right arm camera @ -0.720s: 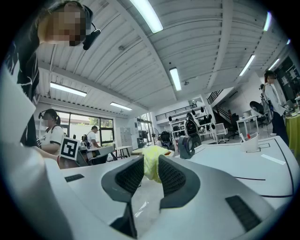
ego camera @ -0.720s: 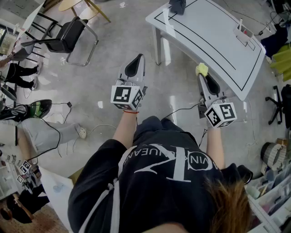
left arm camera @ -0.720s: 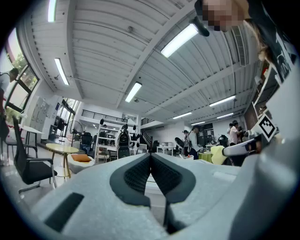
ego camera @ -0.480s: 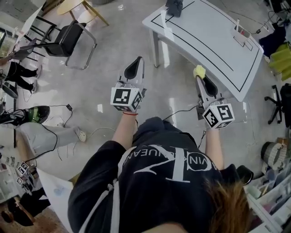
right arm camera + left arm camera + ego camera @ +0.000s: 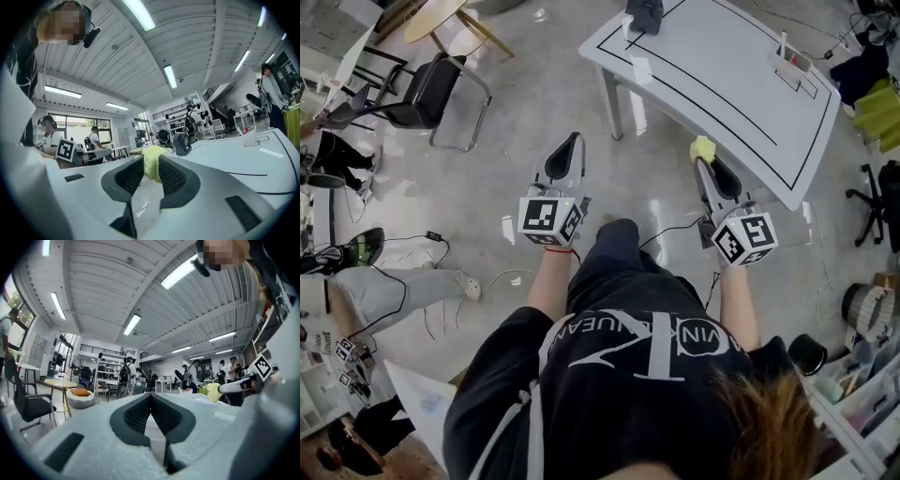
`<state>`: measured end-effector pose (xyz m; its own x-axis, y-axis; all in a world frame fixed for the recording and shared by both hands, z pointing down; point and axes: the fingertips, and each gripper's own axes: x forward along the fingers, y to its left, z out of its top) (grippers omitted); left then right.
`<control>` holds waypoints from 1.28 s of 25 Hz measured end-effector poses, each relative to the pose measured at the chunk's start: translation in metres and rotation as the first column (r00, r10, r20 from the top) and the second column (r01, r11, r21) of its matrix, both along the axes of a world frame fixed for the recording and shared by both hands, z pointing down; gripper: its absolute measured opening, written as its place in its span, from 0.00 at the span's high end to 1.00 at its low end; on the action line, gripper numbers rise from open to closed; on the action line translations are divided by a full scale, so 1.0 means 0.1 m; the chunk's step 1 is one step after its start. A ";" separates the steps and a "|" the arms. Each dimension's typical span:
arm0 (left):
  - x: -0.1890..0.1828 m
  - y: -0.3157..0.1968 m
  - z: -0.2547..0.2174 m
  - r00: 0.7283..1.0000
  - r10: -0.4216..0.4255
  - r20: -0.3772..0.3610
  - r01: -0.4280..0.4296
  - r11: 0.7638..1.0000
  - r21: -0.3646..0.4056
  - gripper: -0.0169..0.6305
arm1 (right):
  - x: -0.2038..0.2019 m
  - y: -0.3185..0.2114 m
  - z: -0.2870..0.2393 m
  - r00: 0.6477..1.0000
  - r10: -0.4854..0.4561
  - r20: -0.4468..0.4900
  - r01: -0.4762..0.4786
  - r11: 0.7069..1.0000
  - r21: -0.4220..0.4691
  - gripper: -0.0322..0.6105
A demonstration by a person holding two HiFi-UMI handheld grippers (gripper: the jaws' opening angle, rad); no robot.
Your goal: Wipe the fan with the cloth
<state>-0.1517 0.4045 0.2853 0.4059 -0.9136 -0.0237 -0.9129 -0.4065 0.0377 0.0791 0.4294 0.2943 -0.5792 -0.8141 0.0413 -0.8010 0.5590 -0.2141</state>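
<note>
A small dark fan (image 5: 645, 11) stands at the far end of the white table (image 5: 741, 89); in the right gripper view the fan (image 5: 181, 142) rises just beyond my jaws. My right gripper (image 5: 704, 161) is held level beside the table's near edge, shut on a yellow cloth (image 5: 703, 148). The cloth (image 5: 151, 163) bulges out between the black pads. My left gripper (image 5: 566, 142) hovers over the floor left of the table, shut with nothing in it. In the left gripper view its pads (image 5: 161, 414) meet, and the right gripper with the cloth (image 5: 213, 392) shows at the right.
A black chair (image 5: 431, 89) and a round wooden table (image 5: 441, 14) stand at the far left. A small holder (image 5: 793, 58) sits on the white table's right end. Cables and a seated person's legs (image 5: 394, 281) lie on the floor at the left. Shelves crowd the right edge.
The person has moved a little nearer the table, carrying both grippers along. The cloth stays clamped in the right gripper and the left stays shut.
</note>
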 end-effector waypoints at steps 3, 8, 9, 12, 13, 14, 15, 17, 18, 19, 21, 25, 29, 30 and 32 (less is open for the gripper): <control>0.01 -0.20 0.05 1.000 0.002 -0.016 -0.002 1.000 -0.013 0.96 | -0.02 -0.19 -0.03 1.000 -0.013 -0.011 0.013 1.000 0.010 0.80; 0.18 -0.75 0.08 0.998 0.058 -0.004 -0.058 0.998 -0.010 0.96 | -0.04 -0.67 -0.07 1.000 -0.009 -0.029 0.009 1.000 0.022 0.79; 0.19 -0.88 0.06 0.998 0.065 -0.006 -0.065 0.998 -0.008 0.95 | -0.04 -0.78 -0.06 1.000 -0.004 -0.031 0.004 1.000 0.018 0.79; 0.22 -1.31 0.00 0.996 0.090 -0.017 -0.090 0.996 -0.003 0.96 | -0.07 -1.14 -0.10 0.999 0.008 -0.045 -0.007 1.000 0.013 0.79; 0.23 -1.45 -0.02 0.995 0.102 -0.017 -0.102 0.995 -0.005 0.96 | -0.08 -1.26 -0.13 0.999 0.012 -0.050 -0.011 1.000 0.016 0.79; 0.25 -1.58 -0.02 0.993 0.114 -0.016 -0.114 0.993 -0.010 0.95 | -0.08 -1.38 -0.16 0.998 0.018 -0.053 -0.017 1.000 0.019 0.79; 0.28 -1.71 -0.02 0.992 0.127 -0.015 -0.127 0.992 -0.016 0.95 | -0.09 -1.48 -0.18 0.998 0.025 -0.053 -0.024 1.000 0.018 0.79; 0.33 -1.95 -0.01 0.988 0.154 -0.012 -0.154 0.988 -0.032 0.95 | -0.09 -1.68 -0.19 0.998 0.039 -0.054 -0.039 0.999 0.011 0.79; 0.36 -2.07 0.00 0.986 0.167 -0.011 -0.168 0.985 -0.037 0.95 | -0.09 -1.79 -0.19 0.997 0.048 -0.054 -0.047 0.999 0.006 0.79; 0.39 -2.20 0.00 0.984 0.180 -0.011 -0.180 0.983 -0.039 0.95 | -0.09 -1.90 -0.19 0.997 0.056 -0.052 -0.056 0.998 0.002 0.79; 0.44 -2.44 0.00 0.979 0.203 -0.015 -0.203 0.978 -0.041 0.95 | -0.09 -2.13 -0.20 0.997 0.069 -0.046 -0.070 0.998 -0.004 0.79; 0.50 -2.87 0.02 0.970 0.243 -0.021 -0.244 0.969 -0.049 0.95 | -0.16 -2.54 -0.20 0.995 0.081 -0.054 -0.082 0.997 -0.009 0.79; 0.50 -3.20 0.07 0.963 0.266 -0.037 -0.267 0.962 -0.056 0.95 | -0.25 -2.87 -0.20 0.993 0.087 -0.078 -0.088 0.996 -0.010 0.79; 0.50 -3.26 0.09 0.961 0.273 -0.040 -0.275 0.960 -0.060 0.95 | -0.27 -2.93 -0.21 0.993 0.087 -0.085 -0.088 0.996 -0.008 0.79; 0.54 -3.37 0.13 0.957 0.284 -0.051 -0.287 0.955 -0.071 0.91 | -0.29 -3.04 -0.24 0.991 0.085 -0.099 -0.086 0.996 -0.002 0.79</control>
<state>-0.0981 0.0676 0.2981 0.6502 -0.7595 0.0202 -0.7563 -0.6444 0.1129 0.0503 0.1252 0.2705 -0.5006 -0.8599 0.0997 -0.8630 0.4867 -0.1352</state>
